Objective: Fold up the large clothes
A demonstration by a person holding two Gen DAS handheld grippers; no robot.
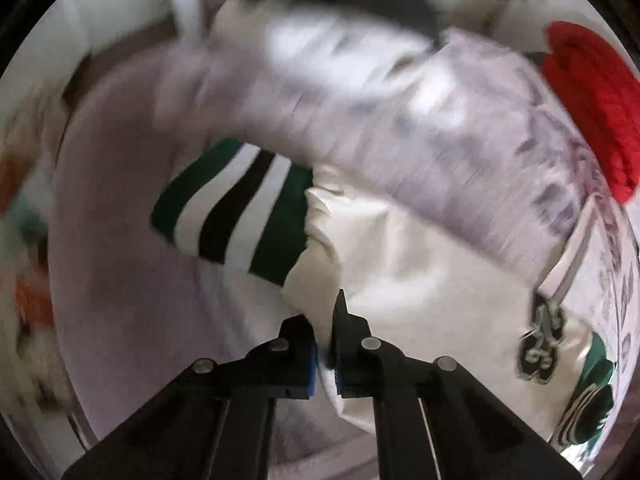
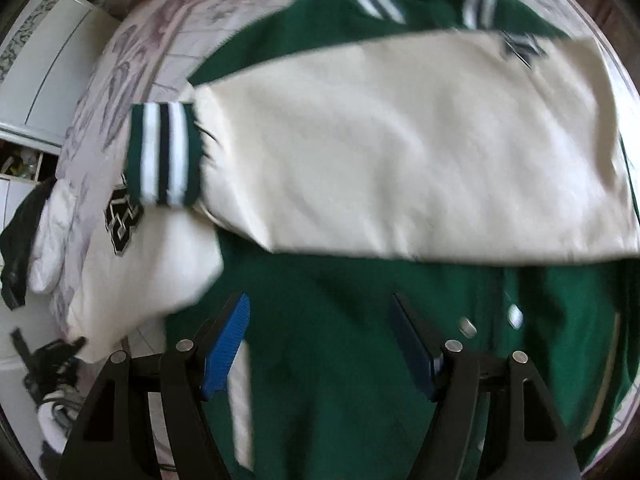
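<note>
- My left gripper (image 1: 326,344) points steeply down at the bed, its jaws closed to a narrow slit with a fold of cream sleeve (image 1: 400,280) pinched between the blue pads (image 1: 312,364).
- In the left wrist view that cream sleeve runs up and left from my jaws to a striped cuff (image 1: 236,208), banded green, white and black, which lies on the pale lilac bedsheet (image 1: 120,280).
- A patterned pillow (image 1: 400,120) lies beyond the sleeve, blurred; a red knitted item (image 1: 592,108) sits at the far right edge, and a dark number patch (image 1: 542,344) shows on the cream fabric to the right of my fingers.
- My right gripper (image 2: 320,344) also points down, its jaws standing wide apart, nothing between the blue pads (image 2: 228,344); they hang over the green body of the varsity jacket (image 2: 320,360).
- In the right wrist view the jacket is spread across the bed, green body nearest me, with one cream sleeve (image 2: 400,152) folded straight across it.
- That folded sleeve ends at the left in a green, white and black cuff (image 2: 164,156), just above the number patch (image 2: 122,220) on the other cream sleeve (image 2: 140,280), which trails off towards the bed's lower left edge.
- Two pale snap buttons (image 2: 514,316) show on the green front to the right of my fingers.
- The striped collar ribbing (image 2: 476,0) lies at the far top of the jacket.
</note>
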